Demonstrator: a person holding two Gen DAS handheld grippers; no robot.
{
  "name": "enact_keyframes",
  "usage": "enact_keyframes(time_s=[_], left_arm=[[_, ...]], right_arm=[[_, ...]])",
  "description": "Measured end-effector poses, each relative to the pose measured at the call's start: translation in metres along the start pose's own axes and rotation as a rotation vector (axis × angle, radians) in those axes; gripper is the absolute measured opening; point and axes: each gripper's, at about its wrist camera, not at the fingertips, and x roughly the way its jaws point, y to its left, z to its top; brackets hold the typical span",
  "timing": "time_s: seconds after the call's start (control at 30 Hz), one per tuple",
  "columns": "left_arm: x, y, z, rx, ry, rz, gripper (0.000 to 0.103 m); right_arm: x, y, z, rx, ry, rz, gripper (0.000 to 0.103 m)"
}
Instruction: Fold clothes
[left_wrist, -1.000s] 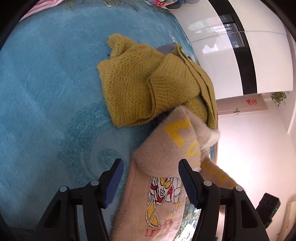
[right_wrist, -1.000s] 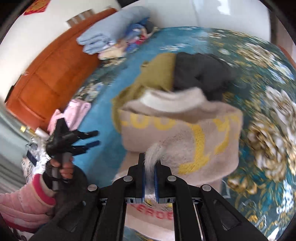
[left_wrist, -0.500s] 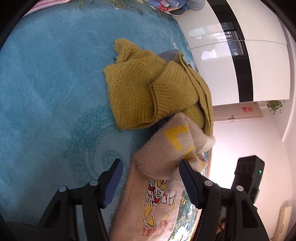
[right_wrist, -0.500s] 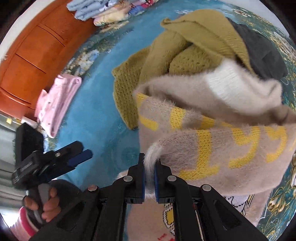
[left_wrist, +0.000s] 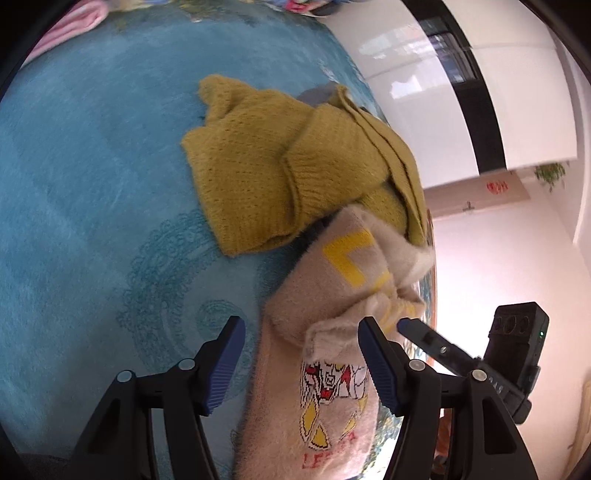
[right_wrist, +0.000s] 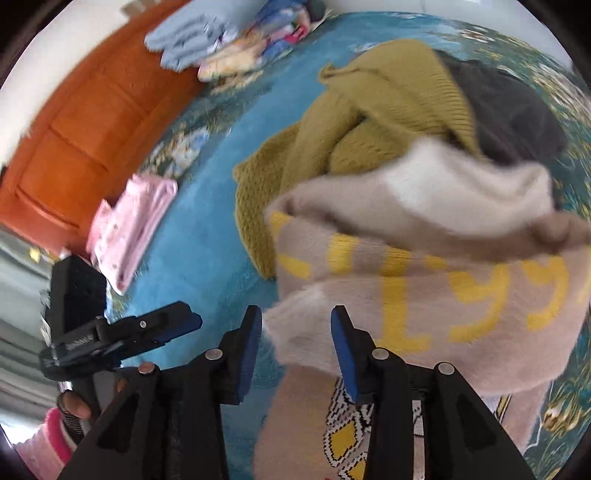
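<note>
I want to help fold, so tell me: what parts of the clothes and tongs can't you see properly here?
- Dark garment: right wrist view, mostly buried under the mustard sweater; its type is unclear.
- Beige sweater: left wrist view, its lower part is cut off by the bottom edge.
- Beige sweater's lettering: right wrist view, motion-blurred, so unreadable.
- Folded pile: right wrist view, blurred at the far edge.

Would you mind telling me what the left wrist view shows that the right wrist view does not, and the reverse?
Only the left wrist view shows the white and black wall panels and the cartoon patch whole on the beige sweater. Only the right wrist view shows the orange wooden cabinet, the folded pile and the dark garment. Both show the beige sweater, the mustard sweater, the blue carpet, the pink garment, and the left gripper and right gripper, both open.
</note>
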Motion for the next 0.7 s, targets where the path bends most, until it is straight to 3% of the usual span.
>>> enact_keyframes(time_s=[0.23, 0.33, 0.4, 0.47, 0.5, 0.57, 0.6, 0.63, 0.7], left_arm=[[0.037, -0.065, -0.016, 0.349, 0.045, 0.087, 0.076], [0.059, -0.077, -0.020, 0.413, 0.083, 0.136, 0.076], [0.068, -0.081, -0.021, 0.438, 0.100, 0.172, 0.074], [0.076, -0.084, -0.023, 0.461, 0.115, 0.209, 0.074], [0.078, -0.085, -0.023, 0.465, 0.118, 0.216, 0.069], [0.079, -0.084, -0.023, 0.455, 0.114, 0.224, 0.046], [0.080, -0.082, -0.022, 0.451, 0.113, 0.229, 0.022], [0.080, -0.080, -0.022, 0.448, 0.113, 0.234, 0.008], [0.076, -0.078, -0.022, 0.446, 0.098, 0.228, 0.008]], right_arm=[[-0.038, -0.074, -0.039, 0.176, -0.079, -0.066, 0.044], [-0.050, -0.095, -0.054, 0.216, -0.090, -0.071, 0.046], [-0.051, -0.103, -0.061, 0.236, -0.106, -0.080, 0.057], [-0.051, -0.109, -0.067, 0.257, -0.121, -0.093, 0.060], [-0.051, -0.113, -0.070, 0.271, -0.124, -0.090, 0.060], [-0.049, -0.121, -0.074, 0.299, -0.121, -0.072, 0.061], [-0.049, -0.125, -0.077, 0.310, -0.117, -0.065, 0.061], [-0.049, -0.129, -0.080, 0.317, -0.113, -0.063, 0.061], [-0.046, -0.133, -0.081, 0.324, -0.104, -0.044, 0.061]])
